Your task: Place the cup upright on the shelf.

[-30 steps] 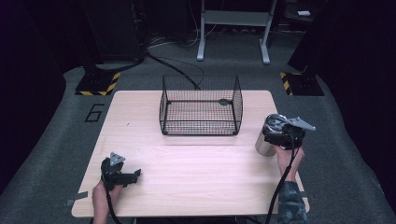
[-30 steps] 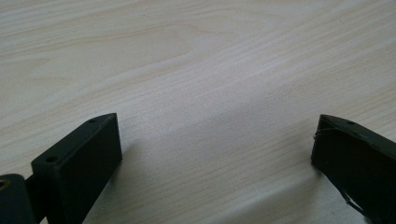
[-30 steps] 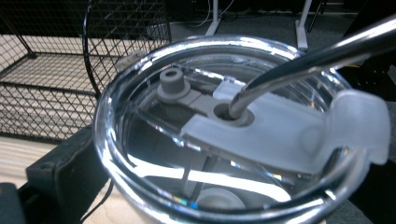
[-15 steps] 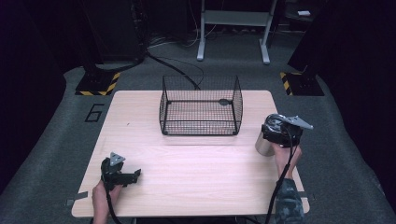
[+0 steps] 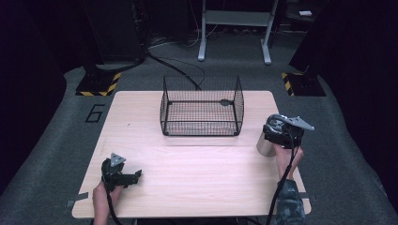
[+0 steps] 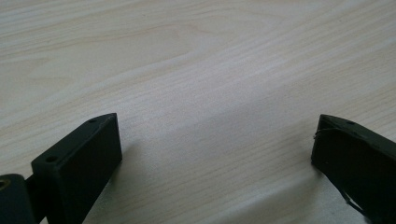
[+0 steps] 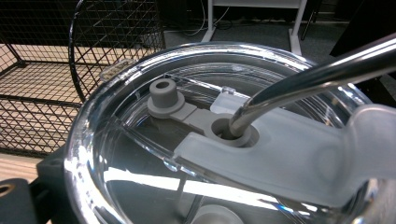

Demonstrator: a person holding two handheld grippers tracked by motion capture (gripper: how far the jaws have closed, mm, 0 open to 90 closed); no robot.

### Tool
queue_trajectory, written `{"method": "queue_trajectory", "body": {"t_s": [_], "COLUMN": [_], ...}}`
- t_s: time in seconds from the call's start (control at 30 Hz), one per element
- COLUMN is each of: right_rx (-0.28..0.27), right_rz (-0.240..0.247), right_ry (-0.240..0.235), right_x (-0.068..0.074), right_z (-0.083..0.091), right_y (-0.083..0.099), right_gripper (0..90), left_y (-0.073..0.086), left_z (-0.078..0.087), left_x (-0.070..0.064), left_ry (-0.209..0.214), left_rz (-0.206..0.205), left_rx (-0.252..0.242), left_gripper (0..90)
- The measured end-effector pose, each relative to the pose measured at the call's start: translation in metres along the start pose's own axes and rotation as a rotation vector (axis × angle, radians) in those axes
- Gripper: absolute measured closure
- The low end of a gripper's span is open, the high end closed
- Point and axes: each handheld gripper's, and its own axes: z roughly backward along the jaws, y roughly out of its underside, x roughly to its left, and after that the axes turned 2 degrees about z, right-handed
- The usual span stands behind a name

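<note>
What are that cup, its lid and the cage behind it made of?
The cup looks like brushed metal, given its dull silver sheen. Its lid seems clear glossy plastic: see-through with bright glints. The straw looks like polished metal. The cage appears to be black-coated wire mesh.

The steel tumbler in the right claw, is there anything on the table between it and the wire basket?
Nothing visible. The steel tumbler stands at the table's right edge in the right claw, and bare wood lies between it and the wire basket. The basket's near wall is the only barrier; the top is open.
</note>
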Motion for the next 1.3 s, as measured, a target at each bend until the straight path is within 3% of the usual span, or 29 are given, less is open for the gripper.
{"method": "queue_trajectory", "body": {"t_s": [0.73,1.3], "right_rx": [-0.017,-0.044], "right_rz": [0.036,0.09], "right_ry": [-0.018,-0.075], "right_x": [0.002,0.02], "right_z": [0.008,0.026], "right_y": [-0.006,-0.02], "right_gripper": [3.1,3.2], "left_y": [0.0,0.0], "left_z": [0.0,0.0], "left_x": [0.0,0.0], "left_ry": [0.0,0.0], "left_rz": [0.001,0.001], "left_rx": [-0.001,-0.001], "left_gripper": [1.5,1.5]}}
